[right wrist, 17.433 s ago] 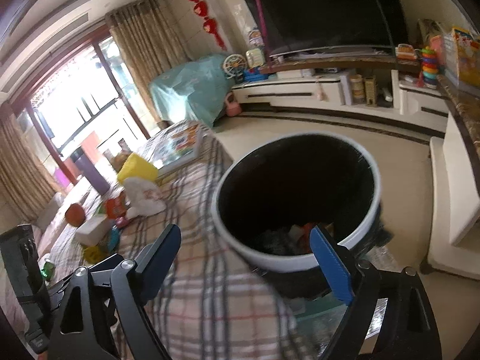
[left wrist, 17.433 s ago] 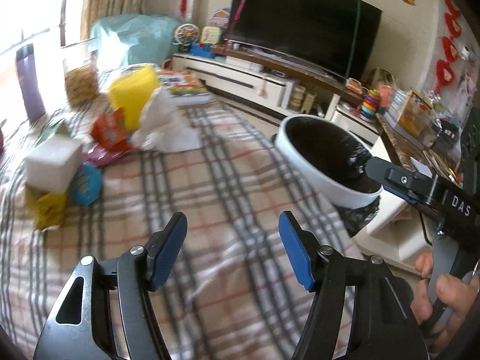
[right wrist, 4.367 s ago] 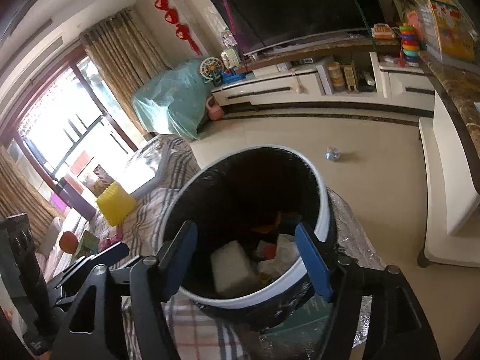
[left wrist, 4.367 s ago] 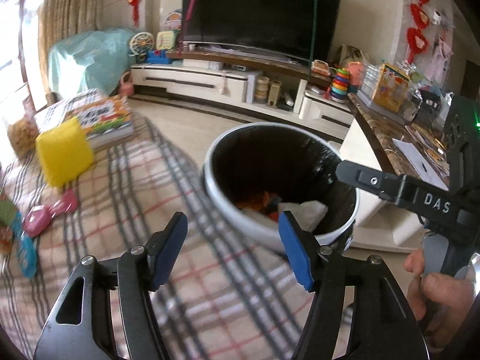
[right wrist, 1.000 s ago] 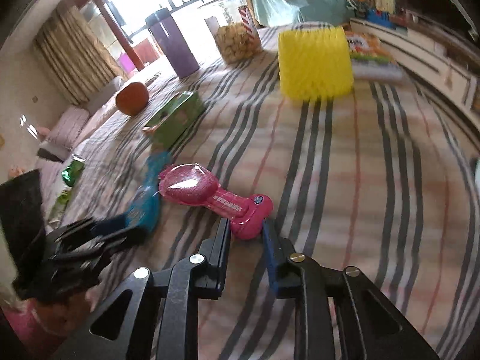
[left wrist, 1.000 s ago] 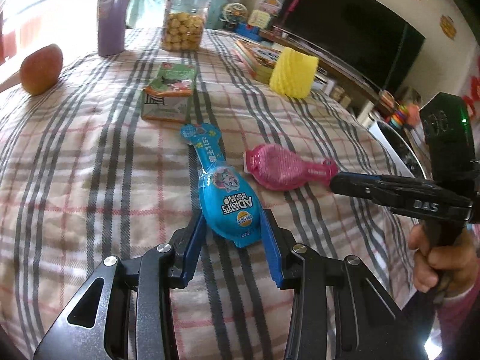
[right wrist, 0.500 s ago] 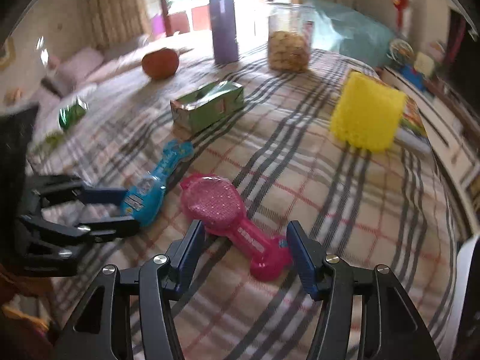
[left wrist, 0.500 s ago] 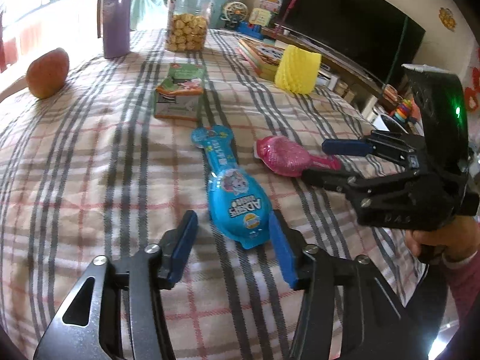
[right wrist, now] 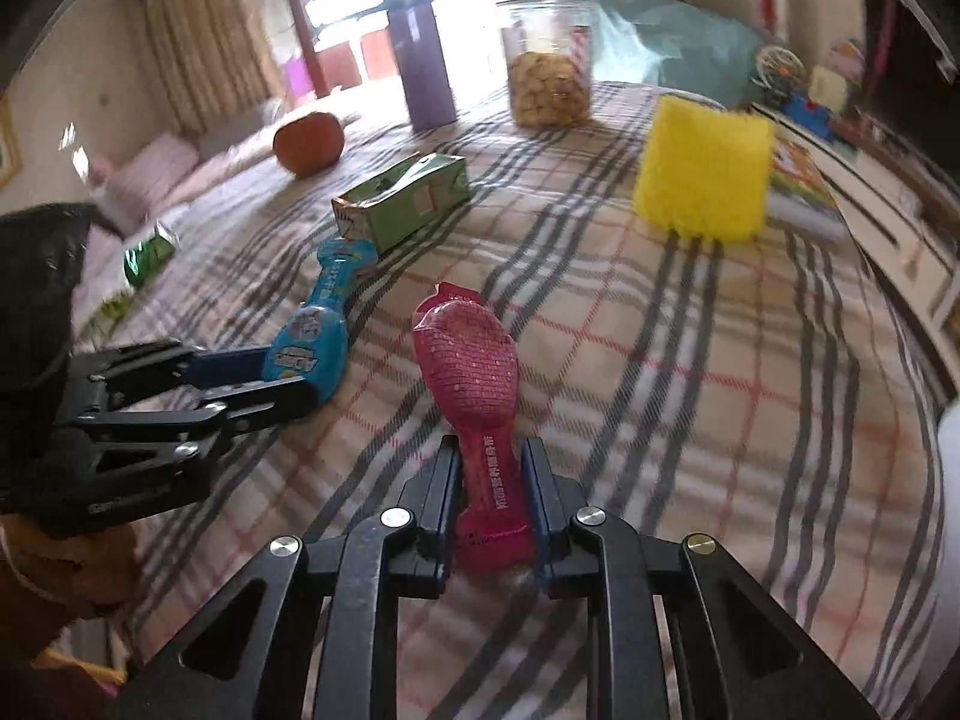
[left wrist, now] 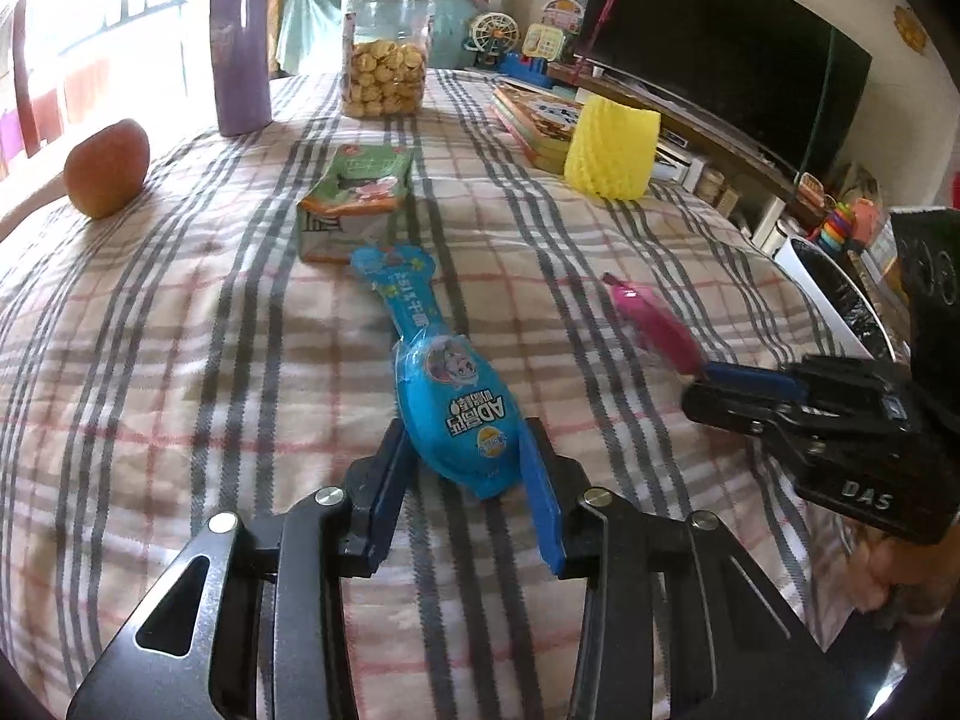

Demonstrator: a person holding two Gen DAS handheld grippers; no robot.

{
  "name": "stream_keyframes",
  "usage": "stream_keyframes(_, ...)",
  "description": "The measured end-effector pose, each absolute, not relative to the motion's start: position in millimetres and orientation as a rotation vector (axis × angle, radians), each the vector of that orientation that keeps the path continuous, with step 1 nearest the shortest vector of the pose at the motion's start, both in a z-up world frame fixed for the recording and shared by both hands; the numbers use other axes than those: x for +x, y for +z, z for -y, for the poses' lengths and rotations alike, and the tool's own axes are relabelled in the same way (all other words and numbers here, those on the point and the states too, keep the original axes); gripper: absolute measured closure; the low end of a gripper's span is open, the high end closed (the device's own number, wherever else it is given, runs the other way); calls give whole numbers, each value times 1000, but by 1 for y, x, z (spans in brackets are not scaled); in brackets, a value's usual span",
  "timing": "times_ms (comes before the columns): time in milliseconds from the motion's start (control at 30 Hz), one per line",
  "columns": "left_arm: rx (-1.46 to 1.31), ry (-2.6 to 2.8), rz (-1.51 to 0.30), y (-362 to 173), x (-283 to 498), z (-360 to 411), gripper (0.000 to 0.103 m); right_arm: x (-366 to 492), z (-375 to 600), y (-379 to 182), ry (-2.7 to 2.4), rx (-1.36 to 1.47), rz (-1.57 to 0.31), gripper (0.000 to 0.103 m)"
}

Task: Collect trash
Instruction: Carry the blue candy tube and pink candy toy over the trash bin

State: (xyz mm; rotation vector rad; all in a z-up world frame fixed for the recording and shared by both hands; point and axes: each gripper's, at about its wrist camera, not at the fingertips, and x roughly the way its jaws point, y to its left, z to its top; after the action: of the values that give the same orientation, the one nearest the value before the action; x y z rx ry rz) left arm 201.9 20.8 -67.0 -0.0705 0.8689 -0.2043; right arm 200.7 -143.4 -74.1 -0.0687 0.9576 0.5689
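Trash wrappers lie on a plaid tablecloth (left wrist: 180, 312) as two handheld grippers close on them. Seen from the left wrist, the left gripper (left wrist: 465, 462) brackets the wide end of a blue wrapper (left wrist: 444, 384), its blue pads at both flanks, though contact cannot be told for sure; this view alone shows the television (left wrist: 720, 54) and the white rim of a bin (left wrist: 840, 306) at the table's far edge, while the right gripper (left wrist: 714, 381) appears side-on, a pink wrapper (left wrist: 654, 324) jutting from its tip. From the right wrist, the right gripper (right wrist: 492, 495) pinches the pink wrapper (right wrist: 474, 384) by its narrow neck, jaws pressed against it, the wide end lifted forward. Only this view shows a green foil packet (right wrist: 150, 252) at the left edge. Both views take in a green carton (right wrist: 408, 198), an apple (right wrist: 309, 141), a purple tumbler (right wrist: 423, 66), a cookie jar (right wrist: 549, 69) and a yellow foam sleeve (right wrist: 702, 174).
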Motion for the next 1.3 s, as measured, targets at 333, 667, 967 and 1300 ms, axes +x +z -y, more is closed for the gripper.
stream_keyframes(333,-49,-295,-843,-58,182,23,71,175,194,-67,486,138,-952,83)
stream_keyframes(667,-6,-369,-880,-60,178,70,71,162,235,-66,411,217,-954,83)
stream_keyframes(967,16,-263,-891,-65,181,64,38,174,224,-75,420,151,-957,71)
stream_keyframes(1300,88,-312,-865,-67,185,85,89,176,237,-73,398,190,-948,82)
